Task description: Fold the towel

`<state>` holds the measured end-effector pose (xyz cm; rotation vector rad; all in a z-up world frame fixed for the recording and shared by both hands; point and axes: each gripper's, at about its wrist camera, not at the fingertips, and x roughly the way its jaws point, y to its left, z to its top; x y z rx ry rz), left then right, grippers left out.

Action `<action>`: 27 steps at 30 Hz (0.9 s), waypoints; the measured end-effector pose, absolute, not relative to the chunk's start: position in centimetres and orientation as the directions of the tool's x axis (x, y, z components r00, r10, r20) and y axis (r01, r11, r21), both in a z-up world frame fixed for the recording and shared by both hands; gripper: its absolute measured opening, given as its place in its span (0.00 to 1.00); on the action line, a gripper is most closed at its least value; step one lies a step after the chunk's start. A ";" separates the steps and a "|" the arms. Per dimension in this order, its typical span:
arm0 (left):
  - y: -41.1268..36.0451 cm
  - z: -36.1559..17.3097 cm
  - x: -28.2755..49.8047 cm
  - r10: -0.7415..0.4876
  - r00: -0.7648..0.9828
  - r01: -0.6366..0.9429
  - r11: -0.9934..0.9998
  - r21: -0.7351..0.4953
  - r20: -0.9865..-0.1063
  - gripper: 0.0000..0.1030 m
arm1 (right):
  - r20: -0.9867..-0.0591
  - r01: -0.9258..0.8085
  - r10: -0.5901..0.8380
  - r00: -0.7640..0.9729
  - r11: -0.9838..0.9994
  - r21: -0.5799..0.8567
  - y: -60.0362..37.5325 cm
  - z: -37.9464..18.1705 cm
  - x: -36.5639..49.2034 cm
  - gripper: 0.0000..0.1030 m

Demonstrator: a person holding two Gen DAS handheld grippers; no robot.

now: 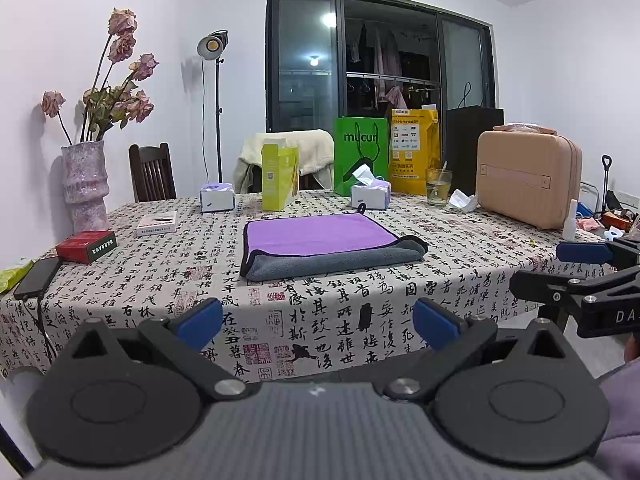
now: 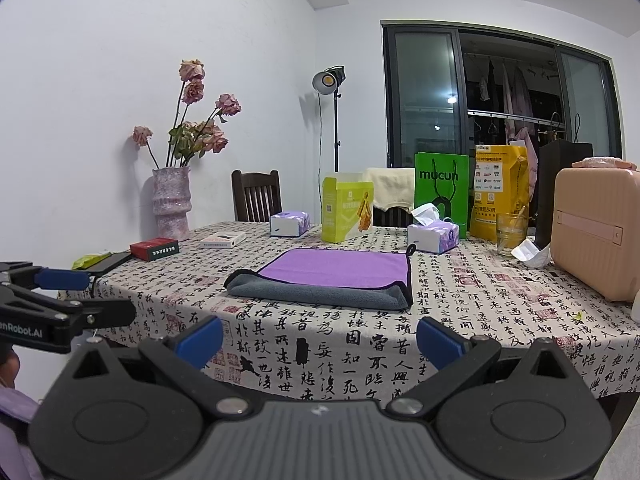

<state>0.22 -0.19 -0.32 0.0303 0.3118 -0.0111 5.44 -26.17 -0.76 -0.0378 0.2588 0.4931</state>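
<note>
A purple towel [image 1: 320, 236] with a grey underside lies folded on the table, its grey fold along the near edge; it also shows in the right wrist view [image 2: 336, 268]. My left gripper [image 1: 318, 324] is open and empty, held off the table's front edge, short of the towel. My right gripper [image 2: 318, 340] is open and empty, also in front of the table. The right gripper shows at the right edge of the left wrist view [image 1: 584, 268], and the left gripper at the left edge of the right wrist view [image 2: 68, 292].
The table [image 1: 460, 268] has a calligraphy-print cloth. Behind the towel stand two tissue boxes [image 1: 370, 196], a yellow-green carton [image 1: 279, 178], a green bag [image 1: 360, 152], a glass [image 1: 438, 186] and a pink case [image 1: 528, 178]. At left are a vase [image 1: 85, 184], a red box [image 1: 86, 245] and a phone [image 1: 37, 272].
</note>
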 end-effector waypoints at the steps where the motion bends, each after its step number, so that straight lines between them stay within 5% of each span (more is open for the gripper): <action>1: -0.2 -0.3 0.2 -0.006 0.952 0.016 0.999 0.028 -0.307 1.00 | -0.255 -0.473 0.464 0.849 0.881 0.026 -26.2 -0.8 5.4 1.00; 27: 0.5 -0.2 4.7 0.021 0.951 0.002 0.997 0.075 -0.309 1.00 | -0.245 -0.449 0.438 0.865 0.893 0.011 -26.1 -0.7 8.8 1.00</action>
